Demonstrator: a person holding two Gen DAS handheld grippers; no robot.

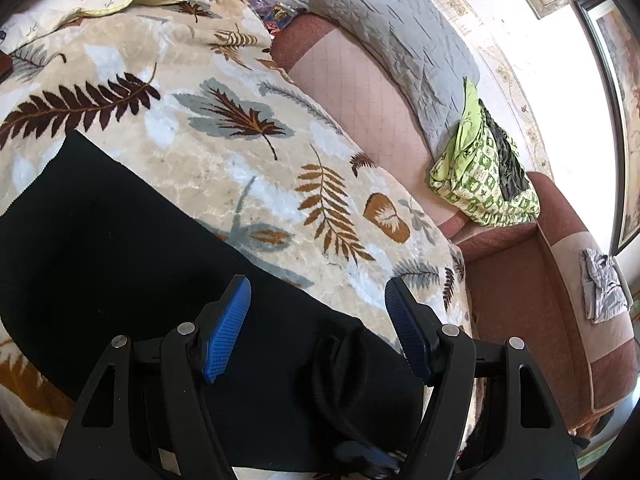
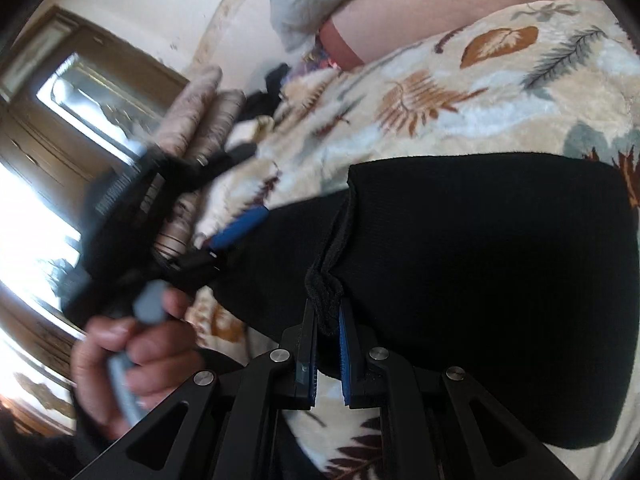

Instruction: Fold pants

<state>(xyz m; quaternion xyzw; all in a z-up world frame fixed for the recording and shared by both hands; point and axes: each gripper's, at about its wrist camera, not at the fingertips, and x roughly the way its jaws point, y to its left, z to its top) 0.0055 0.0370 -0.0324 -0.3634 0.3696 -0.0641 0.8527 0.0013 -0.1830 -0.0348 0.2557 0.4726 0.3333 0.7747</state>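
Note:
Black pants (image 1: 120, 248) lie across a cream blanket with a leaf print (image 1: 208, 128) on a bed. My left gripper (image 1: 316, 312) hovers over them with its blue pads wide apart and nothing between them. In the right wrist view the pants (image 2: 480, 280) are doubled over, a thick folded layer on top. My right gripper (image 2: 328, 320) is shut on a bunched black edge of the pants (image 2: 324, 292). The left gripper (image 2: 236, 228) shows blurred at that view's left, held by a hand (image 2: 132, 352).
A pink mattress (image 1: 360, 92) with a grey quilted pillow (image 1: 392, 36) runs behind the blanket. A green patterned cloth bundle (image 1: 484, 176) sits on it. A grey garment (image 1: 604, 284) lies on the brown frame at right. Rolled beige fabric (image 2: 200, 120) and a wooden cabinet (image 2: 80, 92) stand beyond.

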